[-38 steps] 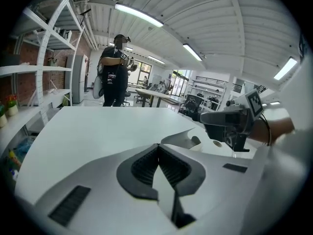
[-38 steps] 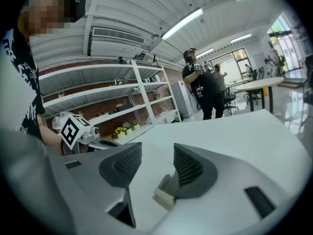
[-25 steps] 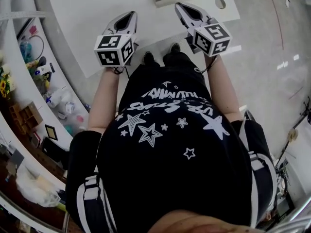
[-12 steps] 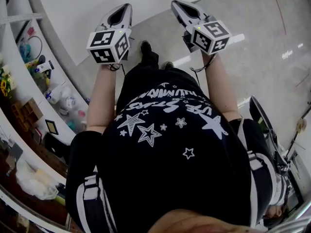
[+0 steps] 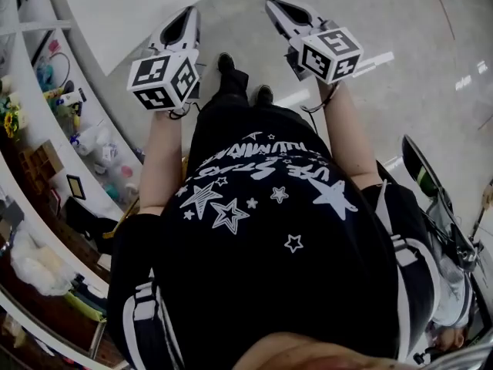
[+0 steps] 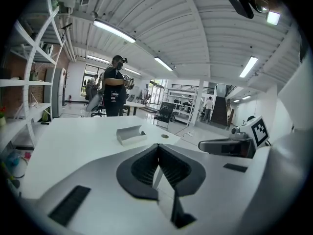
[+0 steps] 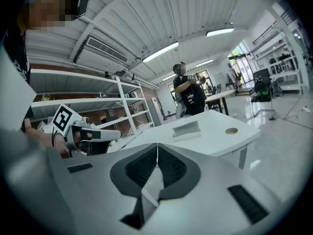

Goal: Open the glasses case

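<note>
Holding the left gripper (image 6: 157,147) and right gripper (image 7: 156,146) clenched, both empty.
Each gripper's jaws are pressed together with nothing between them, out in front of the wearer above the floor (image 5: 400,29). Farther off, the grey case (image 6: 131,135) lies on the white tabletop (image 6: 73,136), well apart from both grippers. A person (image 6: 115,89) stands beyond it.

The head view looks steeply down from above, over a dark shirt (image 5: 269,230), onto the left tongs (image 5: 189,12) and the right tongs (image 5: 271,3), both near it. Each gripper view sits close behind its own tongs and looks along them, almost level. Both share the white counter (image 6: 73,136) ahead of the tongs, and each shows the other tongs beside it.
</note>
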Demonstrator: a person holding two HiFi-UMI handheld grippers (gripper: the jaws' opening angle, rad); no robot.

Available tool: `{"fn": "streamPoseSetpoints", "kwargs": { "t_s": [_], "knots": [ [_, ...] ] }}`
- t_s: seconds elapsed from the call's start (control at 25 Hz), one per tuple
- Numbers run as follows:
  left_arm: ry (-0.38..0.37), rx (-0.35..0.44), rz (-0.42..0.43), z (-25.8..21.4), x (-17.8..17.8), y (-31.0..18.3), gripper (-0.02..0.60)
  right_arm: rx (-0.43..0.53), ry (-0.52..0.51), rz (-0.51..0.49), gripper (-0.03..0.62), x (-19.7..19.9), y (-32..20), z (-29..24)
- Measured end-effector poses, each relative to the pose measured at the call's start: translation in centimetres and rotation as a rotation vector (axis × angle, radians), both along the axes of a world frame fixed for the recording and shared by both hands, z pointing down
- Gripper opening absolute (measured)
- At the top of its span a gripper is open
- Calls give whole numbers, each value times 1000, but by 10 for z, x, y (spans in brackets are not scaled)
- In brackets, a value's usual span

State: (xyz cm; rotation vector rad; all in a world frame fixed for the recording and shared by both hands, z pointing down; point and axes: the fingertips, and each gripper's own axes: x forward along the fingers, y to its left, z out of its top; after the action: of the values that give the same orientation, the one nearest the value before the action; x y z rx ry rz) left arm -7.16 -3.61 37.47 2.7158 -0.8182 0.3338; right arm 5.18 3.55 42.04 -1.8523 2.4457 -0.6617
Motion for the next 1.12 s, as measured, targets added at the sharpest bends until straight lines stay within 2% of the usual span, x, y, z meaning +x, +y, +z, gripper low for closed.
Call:
{"fn": "streamPoseSetpoints", "kwargs": {
  "t_s": [0.28,0.56,0.92,1.12],
  "knots": [
    [-6,18,-3,-10,-30,44,12,21,-2,-21,9,-27,37,-1],
    [17,19,20,-14,-61,48,12,9,13,-21,9,-59,42,-2],
    [36,0,15,-10,-135,39,12,-11,78,-47,8,-136,26,-7],
    [47,-5,1,-6,-174,38,12,-27,116,-43,8,-167,25,-6]
  ]
}}
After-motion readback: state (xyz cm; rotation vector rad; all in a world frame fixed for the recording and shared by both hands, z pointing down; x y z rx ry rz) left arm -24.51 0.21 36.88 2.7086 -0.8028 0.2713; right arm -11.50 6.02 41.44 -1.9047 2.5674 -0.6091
